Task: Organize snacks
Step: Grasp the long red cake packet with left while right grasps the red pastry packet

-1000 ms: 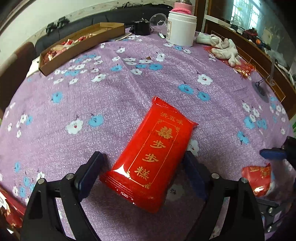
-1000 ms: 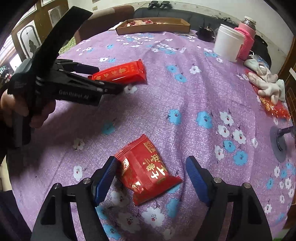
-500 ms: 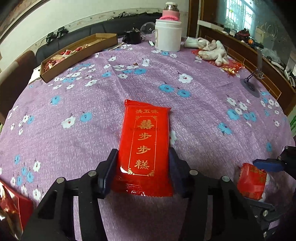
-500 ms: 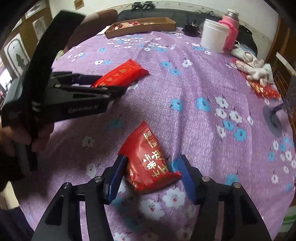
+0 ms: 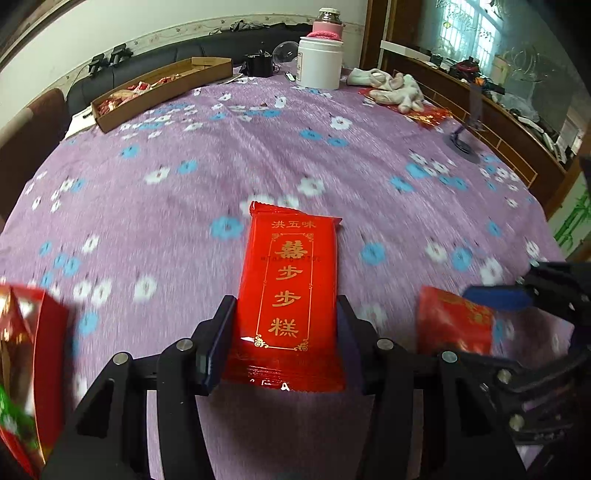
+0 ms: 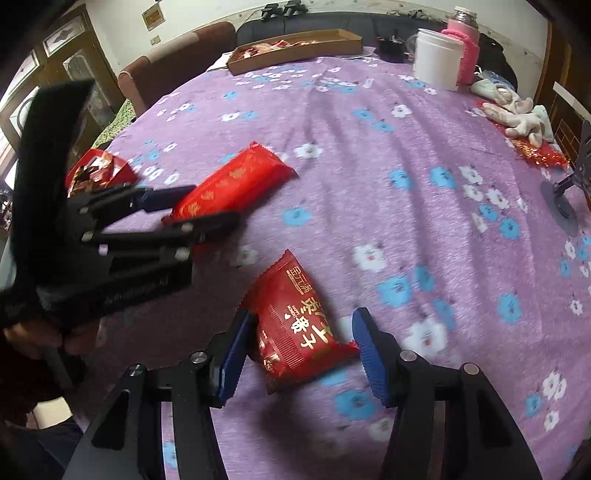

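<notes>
My left gripper (image 5: 282, 332) is shut on a long red cake packet (image 5: 288, 280) with gold characters and holds it just above the purple floral tablecloth (image 5: 258, 155). The same packet shows in the right wrist view (image 6: 236, 184), held by the left gripper (image 6: 207, 206). My right gripper (image 6: 299, 350) is shut on a small red snack pouch (image 6: 299, 328); that pouch also shows at the right of the left wrist view (image 5: 454, 321). A long cardboard tray (image 5: 159, 92) with several red snacks sits at the far left edge of the table.
A white tub (image 5: 319, 62) and a pink-wrapped bottle (image 5: 327, 26) stand at the far side. A cloth toy (image 5: 391, 88) lies on red wrappers at the right. A red box (image 5: 26, 369) sits near left. A small black stand (image 6: 565, 192) is at the right.
Both grippers closed on their snacks: the left squeezed the long red packet straight, the right pinched the small pouch. Both views have risen and moved; the background is blurred.
</notes>
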Action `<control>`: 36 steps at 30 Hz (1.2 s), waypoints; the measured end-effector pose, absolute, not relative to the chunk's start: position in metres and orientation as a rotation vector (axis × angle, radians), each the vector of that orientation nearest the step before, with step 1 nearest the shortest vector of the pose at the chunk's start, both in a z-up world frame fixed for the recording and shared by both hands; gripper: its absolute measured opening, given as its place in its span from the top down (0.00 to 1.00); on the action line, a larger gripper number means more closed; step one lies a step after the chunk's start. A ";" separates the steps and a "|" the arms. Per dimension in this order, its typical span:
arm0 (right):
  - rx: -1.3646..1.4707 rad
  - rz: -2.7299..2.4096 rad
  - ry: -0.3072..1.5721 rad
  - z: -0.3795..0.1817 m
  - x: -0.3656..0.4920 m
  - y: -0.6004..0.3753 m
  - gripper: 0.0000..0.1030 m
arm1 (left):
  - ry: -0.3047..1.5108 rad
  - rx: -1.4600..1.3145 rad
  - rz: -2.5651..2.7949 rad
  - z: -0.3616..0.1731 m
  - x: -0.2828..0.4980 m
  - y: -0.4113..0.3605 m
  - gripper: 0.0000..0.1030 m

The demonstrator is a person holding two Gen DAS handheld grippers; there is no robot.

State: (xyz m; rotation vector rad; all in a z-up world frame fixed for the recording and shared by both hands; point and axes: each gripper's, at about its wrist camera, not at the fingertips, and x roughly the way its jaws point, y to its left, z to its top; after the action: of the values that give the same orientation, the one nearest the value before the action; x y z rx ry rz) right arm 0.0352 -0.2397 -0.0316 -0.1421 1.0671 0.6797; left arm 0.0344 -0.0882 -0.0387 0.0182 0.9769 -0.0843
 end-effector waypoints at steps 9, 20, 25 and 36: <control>-0.131 0.675 1.070 -0.029 0.006 -0.217 0.45 | 0.971 -0.042 -0.126 -0.036 -0.026 -0.073 0.52; -0.117 0.696 1.086 -0.026 -0.042 -0.194 0.45 | 0.954 -0.101 -0.131 -0.033 -0.081 -0.048 0.52; -0.132 0.705 1.084 -0.025 -0.066 -0.189 0.45 | 0.946 -0.098 -0.127 -0.032 -0.101 -0.046 0.52; -0.169 0.680 1.063 -0.026 -0.103 -0.189 0.45 | 0.949 -0.105 -0.112 -0.032 -0.133 -0.050 0.52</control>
State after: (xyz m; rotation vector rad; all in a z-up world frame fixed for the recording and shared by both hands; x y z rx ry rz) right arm -0.1034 -0.1886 -0.0265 -0.1692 1.0631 0.6797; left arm -0.1331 -0.0495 -0.0316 -0.1053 0.9490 -0.1124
